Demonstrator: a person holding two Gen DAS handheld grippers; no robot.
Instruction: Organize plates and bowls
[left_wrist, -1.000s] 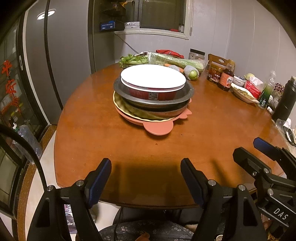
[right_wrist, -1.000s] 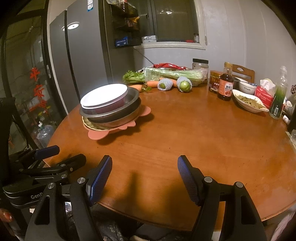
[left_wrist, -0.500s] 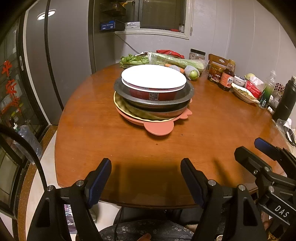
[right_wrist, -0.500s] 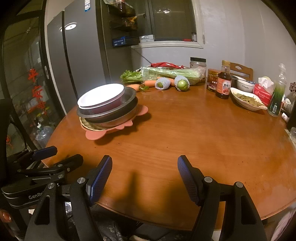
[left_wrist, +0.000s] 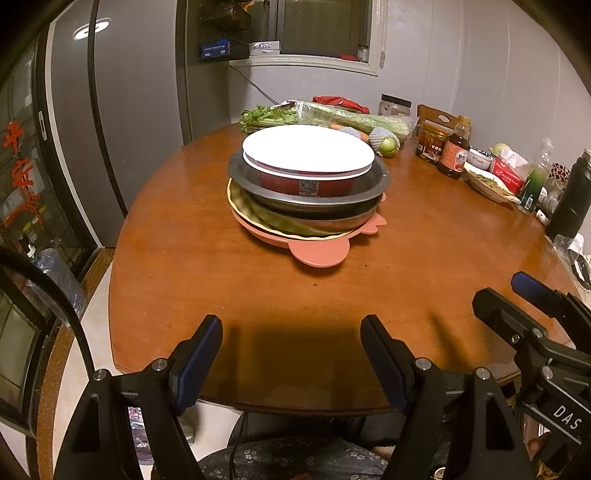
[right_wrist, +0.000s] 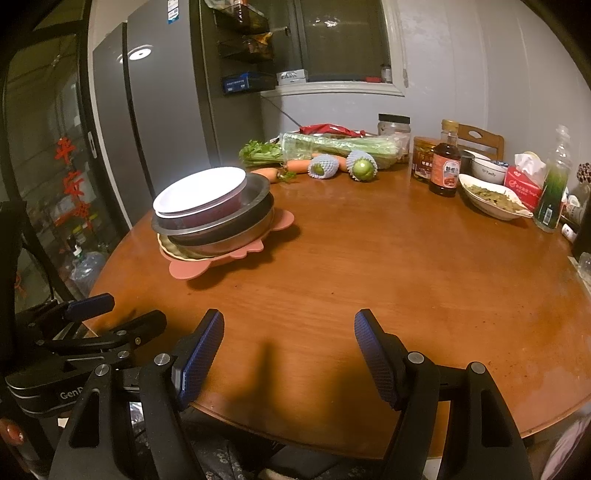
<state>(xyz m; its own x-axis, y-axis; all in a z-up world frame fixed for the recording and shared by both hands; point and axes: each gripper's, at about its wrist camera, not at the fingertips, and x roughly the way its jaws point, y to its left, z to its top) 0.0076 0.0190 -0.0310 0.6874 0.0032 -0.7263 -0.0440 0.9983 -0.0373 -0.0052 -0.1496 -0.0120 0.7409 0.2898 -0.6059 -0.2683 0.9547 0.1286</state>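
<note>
A stack of dishes stands on the round wooden table (left_wrist: 424, 266). On top is a white plate (left_wrist: 307, 148) over a red bowl (left_wrist: 299, 184), inside two metal pans (left_wrist: 314, 206), on a yellow-green plate (left_wrist: 255, 214) and a pink plate (left_wrist: 319, 254). The stack also shows in the right wrist view (right_wrist: 212, 218). My left gripper (left_wrist: 291, 354) is open and empty over the near table edge, well short of the stack. My right gripper (right_wrist: 290, 350) is open and empty, to the right of the left one.
At the table's back lie celery (right_wrist: 332, 146), carrots and wrapped fruit (right_wrist: 362, 168). At the right stand jars, a sauce bottle (right_wrist: 446, 166), a dish of food (right_wrist: 493, 199), a tissue box, a green bottle (right_wrist: 552, 195) and a black flask (left_wrist: 572, 195). A fridge (right_wrist: 166, 129) stands left.
Both grippers have drifted slightly; the stack sits a little nearer in the views. Nothing was taken hold of or let go.
</note>
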